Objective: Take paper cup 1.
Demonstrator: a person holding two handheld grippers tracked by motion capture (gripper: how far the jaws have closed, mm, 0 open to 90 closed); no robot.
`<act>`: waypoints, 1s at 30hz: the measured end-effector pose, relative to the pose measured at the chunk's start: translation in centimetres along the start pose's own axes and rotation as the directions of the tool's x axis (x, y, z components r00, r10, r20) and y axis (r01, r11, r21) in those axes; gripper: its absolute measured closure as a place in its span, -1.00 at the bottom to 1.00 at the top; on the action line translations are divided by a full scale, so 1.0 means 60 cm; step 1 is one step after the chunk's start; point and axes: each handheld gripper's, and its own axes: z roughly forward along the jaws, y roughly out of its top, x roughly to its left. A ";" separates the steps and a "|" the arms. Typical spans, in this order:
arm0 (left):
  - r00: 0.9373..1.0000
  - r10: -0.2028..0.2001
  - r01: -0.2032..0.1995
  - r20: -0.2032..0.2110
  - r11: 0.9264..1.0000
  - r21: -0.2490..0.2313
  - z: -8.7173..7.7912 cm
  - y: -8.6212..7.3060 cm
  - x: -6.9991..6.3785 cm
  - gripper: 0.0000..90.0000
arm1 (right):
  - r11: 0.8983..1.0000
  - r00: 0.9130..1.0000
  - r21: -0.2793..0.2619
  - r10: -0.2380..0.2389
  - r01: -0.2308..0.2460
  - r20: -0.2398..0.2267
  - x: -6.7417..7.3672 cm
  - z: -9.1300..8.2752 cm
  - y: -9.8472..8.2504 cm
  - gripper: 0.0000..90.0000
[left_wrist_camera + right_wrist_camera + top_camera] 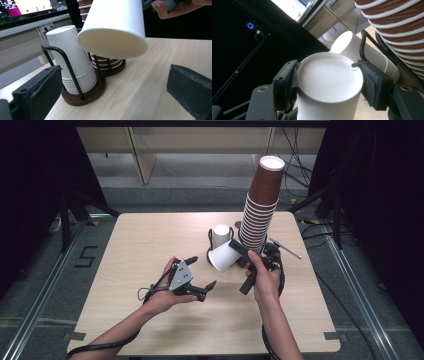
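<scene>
White paper makes up the single cup [223, 256] that the right gripper [239, 251] grasps: in the right gripper view its two black jaws press on opposite sides of the cup [329, 87] near its closed base, which faces the camera. In the high view the cup lies tilted, its open mouth turned toward the person's left and slightly down, held clear of the table [150, 240] just in front of the wire cup holder [212, 240].

That holder is the landmark. Its dark round base [85, 96] and black wire loops carry a short stack of white cups [72, 62], nested mouth-down (the rims show as tight rings at the bottom). Right beside it, on the side away from the left gripper, a second ring holds a tall stack of brown cups [261, 205] that leans a little and rises well above everything else; its top cup shows a white disc.

The left gripper [200, 275] hovers in front of the holder, nearer the person, its jaws spread wide with nothing between them. From its own view the held cup [115, 30] hangs above and before the holder; it seems to be apart from the white stack, though the gap is hard to judge.
</scene>
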 end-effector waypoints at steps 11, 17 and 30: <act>1.000 0.013 -0.012 0.024 1.000 -0.008 0.006 -0.006 0.000 -1.00 | 0.999 0.999 0.011 0.042 -0.042 -0.001 -0.004 0.001 -0.002 -0.19; 0.999 0.021 -0.020 0.026 1.000 -0.020 0.008 -0.003 0.002 -1.00 | 0.999 0.999 0.011 0.044 -0.044 -0.010 -0.008 0.004 -0.004 -0.19; 0.998 0.038 -0.036 0.049 0.998 -0.041 0.017 0.008 0.003 -1.00 | 0.997 0.997 0.014 0.075 -0.074 -0.018 -0.006 0.002 -0.004 -0.19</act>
